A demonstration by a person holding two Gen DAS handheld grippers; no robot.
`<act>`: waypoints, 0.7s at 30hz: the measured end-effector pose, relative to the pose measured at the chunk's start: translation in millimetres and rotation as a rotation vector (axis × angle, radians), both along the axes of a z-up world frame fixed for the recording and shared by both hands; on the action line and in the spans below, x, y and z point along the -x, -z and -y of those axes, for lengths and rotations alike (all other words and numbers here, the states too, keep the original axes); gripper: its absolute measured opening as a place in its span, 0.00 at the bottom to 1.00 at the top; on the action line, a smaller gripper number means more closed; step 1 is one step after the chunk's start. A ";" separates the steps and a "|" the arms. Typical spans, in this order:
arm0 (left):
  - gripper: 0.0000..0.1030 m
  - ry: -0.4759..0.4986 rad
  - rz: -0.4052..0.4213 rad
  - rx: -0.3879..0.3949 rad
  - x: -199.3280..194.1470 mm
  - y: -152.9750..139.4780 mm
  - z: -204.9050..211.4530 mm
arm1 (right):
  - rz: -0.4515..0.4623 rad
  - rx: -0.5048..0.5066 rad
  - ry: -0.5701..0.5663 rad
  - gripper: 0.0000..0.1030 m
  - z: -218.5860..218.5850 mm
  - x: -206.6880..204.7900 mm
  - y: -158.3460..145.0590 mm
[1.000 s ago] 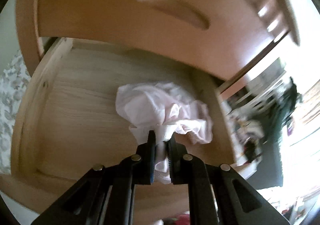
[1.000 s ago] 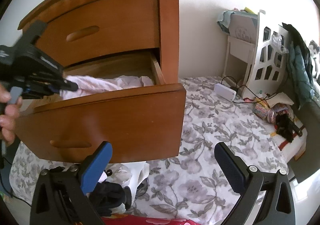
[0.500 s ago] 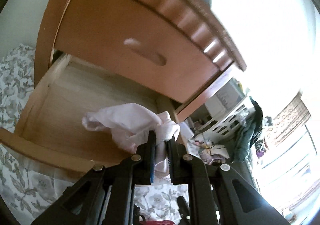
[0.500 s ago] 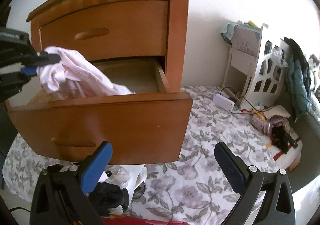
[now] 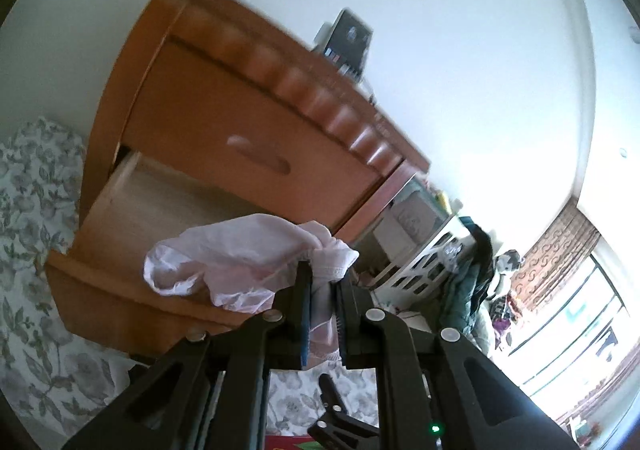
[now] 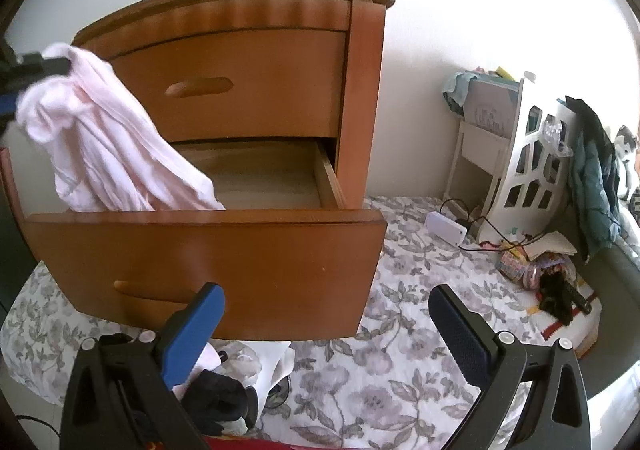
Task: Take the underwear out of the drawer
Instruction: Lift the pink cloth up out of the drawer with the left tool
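One crumpled pale-pink cotton underwear (image 5: 240,254) is being gripped tight by the left gripper (image 5: 322,290); its trailing hem should be lifted clear of the brown wooden drawer (image 6: 208,250).

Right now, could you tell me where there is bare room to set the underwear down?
The floral bedspread between the open drawer front and the white charger box is bare. Crowded: clothes heap under the drawer, and cables, notebook and trinkets by the white rack.
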State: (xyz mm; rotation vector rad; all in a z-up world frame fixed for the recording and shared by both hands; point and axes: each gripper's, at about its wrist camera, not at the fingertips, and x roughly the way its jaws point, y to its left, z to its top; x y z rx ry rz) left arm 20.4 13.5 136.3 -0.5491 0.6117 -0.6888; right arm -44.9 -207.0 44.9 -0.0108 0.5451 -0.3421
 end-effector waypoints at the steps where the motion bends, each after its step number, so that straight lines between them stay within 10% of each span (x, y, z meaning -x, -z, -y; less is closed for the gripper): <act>1: 0.10 -0.005 0.016 0.005 4.1 -5.6 -2.6 | 0.000 0.005 0.000 1.00 -0.8 -0.3 -0.1; 21: 0.10 -0.025 0.240 0.043 69.1 -70.3 -41.2 | 0.015 0.035 -0.006 1.00 -5.8 4.2 -1.9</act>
